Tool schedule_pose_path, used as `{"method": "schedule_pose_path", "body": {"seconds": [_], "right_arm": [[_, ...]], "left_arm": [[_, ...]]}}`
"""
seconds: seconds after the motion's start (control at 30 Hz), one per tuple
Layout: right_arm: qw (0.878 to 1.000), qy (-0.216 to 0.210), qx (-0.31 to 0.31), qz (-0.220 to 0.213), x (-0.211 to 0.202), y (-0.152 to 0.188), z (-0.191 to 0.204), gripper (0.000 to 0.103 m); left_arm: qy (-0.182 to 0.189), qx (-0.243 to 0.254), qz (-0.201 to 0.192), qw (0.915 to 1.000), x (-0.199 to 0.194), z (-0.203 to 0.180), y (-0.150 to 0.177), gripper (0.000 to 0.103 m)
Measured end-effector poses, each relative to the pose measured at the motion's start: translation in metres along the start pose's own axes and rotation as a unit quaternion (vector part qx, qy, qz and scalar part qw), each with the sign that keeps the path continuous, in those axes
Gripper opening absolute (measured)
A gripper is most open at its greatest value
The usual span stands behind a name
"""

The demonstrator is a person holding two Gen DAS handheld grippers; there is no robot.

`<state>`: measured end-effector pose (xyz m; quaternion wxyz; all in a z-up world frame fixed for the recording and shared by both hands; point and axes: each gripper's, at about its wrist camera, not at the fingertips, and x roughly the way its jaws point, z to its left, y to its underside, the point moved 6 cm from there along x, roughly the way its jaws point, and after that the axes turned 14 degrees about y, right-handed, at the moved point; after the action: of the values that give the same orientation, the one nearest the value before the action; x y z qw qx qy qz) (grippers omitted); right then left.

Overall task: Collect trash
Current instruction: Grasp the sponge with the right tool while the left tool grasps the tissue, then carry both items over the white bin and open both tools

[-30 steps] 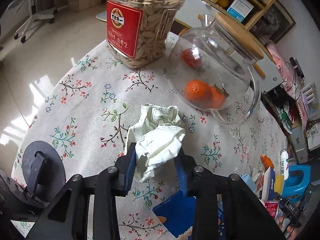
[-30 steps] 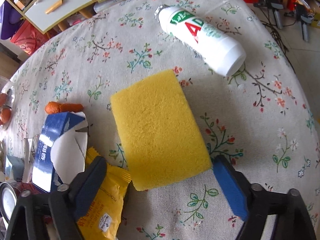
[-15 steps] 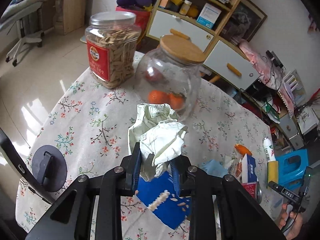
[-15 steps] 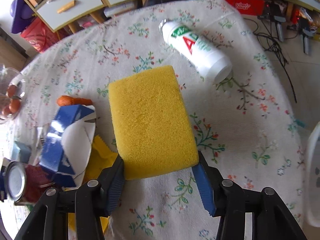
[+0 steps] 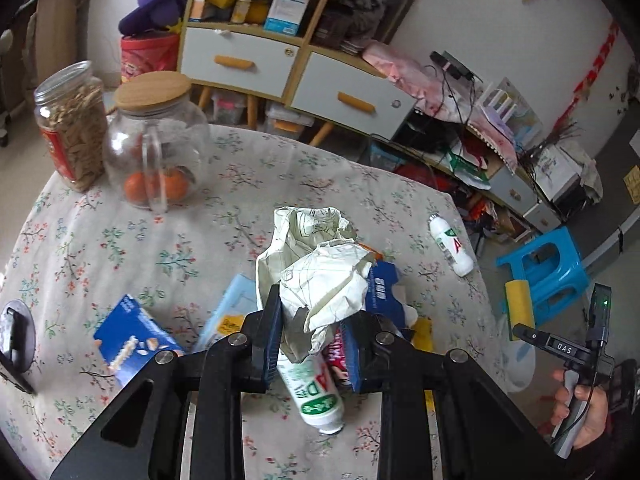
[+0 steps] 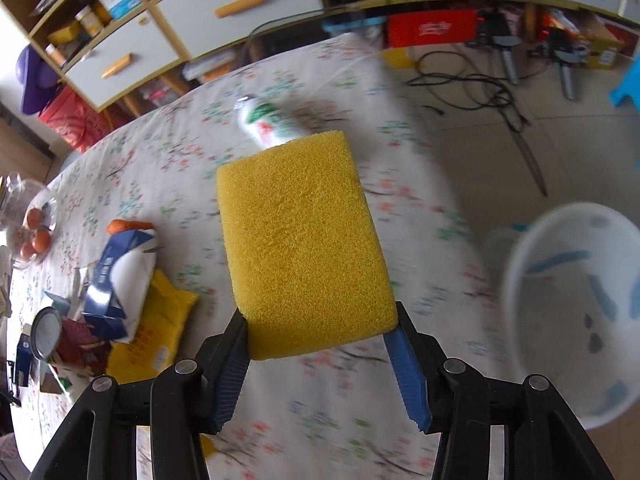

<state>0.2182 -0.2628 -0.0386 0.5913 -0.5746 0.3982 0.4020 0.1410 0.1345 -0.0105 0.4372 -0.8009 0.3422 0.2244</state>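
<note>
Trash run about midway, by the look of it: left gripper is clamped on a crumpled paper wad held clear above the tabletop, and right gripper, whose jaws have just been closing, squeezes a yellow sponge lifted off the cloth. White bin sits beside the tabletop, a few scraps inside. Left to collect: two white bottles, blue cartons, yellow packet.
</note>
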Motion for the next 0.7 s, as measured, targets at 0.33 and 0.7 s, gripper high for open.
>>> {"method": "schedule_pose_path", "body": {"seconds": [0.33,0.7], "right_arm": [[0.996,0.024,0.09,0.013,-0.012,0.025,-0.121,0.057],[0.985,0.03,0.165,0.035,-0.007,0.047,-0.209,0.059]], "left_arm": [[0.047,0.081,0.071,0.9931,0.07,-0.114,0.04,0.028],[0.115,0.132,0.141,0.9744,0.145,-0.238,0.093,0.028]]}}
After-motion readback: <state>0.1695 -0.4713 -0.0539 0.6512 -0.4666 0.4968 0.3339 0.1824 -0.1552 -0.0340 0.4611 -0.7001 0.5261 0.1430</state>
